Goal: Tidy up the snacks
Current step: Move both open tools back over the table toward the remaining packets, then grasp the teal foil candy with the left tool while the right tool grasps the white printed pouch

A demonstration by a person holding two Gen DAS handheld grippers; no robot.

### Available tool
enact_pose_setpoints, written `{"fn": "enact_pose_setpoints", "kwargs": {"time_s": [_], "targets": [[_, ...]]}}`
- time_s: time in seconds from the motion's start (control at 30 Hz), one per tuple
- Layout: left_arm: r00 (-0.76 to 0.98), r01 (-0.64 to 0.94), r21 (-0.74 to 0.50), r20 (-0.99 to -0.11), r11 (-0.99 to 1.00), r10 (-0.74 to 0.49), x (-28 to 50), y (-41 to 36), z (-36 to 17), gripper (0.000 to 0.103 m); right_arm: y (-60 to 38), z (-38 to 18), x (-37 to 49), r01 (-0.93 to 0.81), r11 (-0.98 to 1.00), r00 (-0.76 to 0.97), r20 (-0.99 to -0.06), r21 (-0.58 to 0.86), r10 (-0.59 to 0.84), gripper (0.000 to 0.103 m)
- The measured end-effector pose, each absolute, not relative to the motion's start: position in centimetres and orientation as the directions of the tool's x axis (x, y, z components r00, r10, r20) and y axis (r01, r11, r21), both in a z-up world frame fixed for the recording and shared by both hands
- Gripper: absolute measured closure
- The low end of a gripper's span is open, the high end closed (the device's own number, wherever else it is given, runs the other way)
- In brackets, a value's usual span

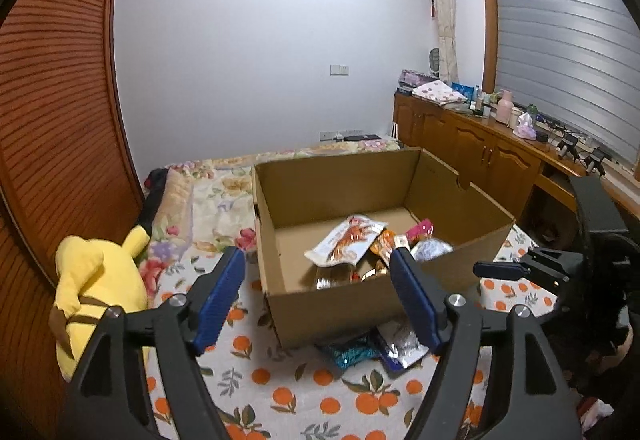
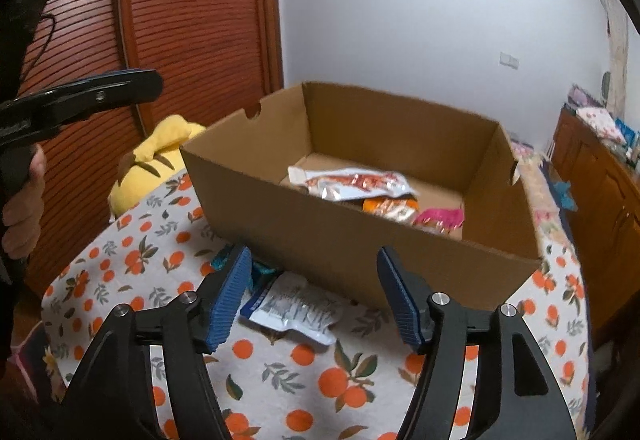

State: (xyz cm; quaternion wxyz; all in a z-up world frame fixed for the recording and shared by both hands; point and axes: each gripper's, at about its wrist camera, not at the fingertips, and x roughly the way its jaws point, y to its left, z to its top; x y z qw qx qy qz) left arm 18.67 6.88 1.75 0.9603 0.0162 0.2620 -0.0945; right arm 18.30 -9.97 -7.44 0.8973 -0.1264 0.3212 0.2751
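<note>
1. Left claw (image 1: 318,268): jaws apart, nothing between the blue pads (image 1: 220,296), hanging over the near wall of the box (image 1: 344,304).
2. Right claw (image 2: 314,272): jaws apart too, empty, aimed at the near side of the box (image 2: 360,240) and the packets lying before it.
3. Box: open cardboard, standing on a bed under an orange-print sheet (image 2: 280,380).
4. Inside the box: a white-and-orange packet (image 1: 346,240) on top, an orange packet (image 2: 390,208) and a pink one (image 2: 440,220) beside it, foil wrappers underneath.
5. Outside, just at the box's near wall: a white-and-blue packet (image 2: 296,310) flat on the sheet, a teal wrapper (image 1: 350,354) next to it, partly tucked under the box edge.
6. Yellow plush (image 1: 92,280) left of the box, against a slatted wooden door (image 1: 52,100).
7. Hand (image 2: 24,208) gripping the left claw's handle, seen at the left edge of the right wrist view.
8. Wooden cabinet (image 1: 480,144) with clutter along the far right wall.
</note>
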Motion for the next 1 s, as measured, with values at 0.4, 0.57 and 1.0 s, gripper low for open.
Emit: {"fn": "enact_pose_setpoints", "kwargs": {"time_s": [0.4,0.57,1.0], "targets": [[0.771,0.197,-0.064,-0.607,0.978,-0.194,18.7,6.9,-5.3,0.027,-9.3,-12.7,20.7,-0.536,0.844,0.572,-0.741,-0.012,0.353,0.034],[0.756,0.198,-0.082,-0.621,0.977,-0.206,18.9,6.9,-6.5,0.027,-9.2,-14.5,21.8,-0.516,0.857,0.543,-0.771,0.008,0.334,0.034],[0.739,0.193,-0.106,-0.638,0.975,-0.216,19.3,7.1,-8.0,0.027,-8.1,-16.0,22.3,-0.538,0.843,0.494,-0.81,0.001,0.316,0.028]]}}
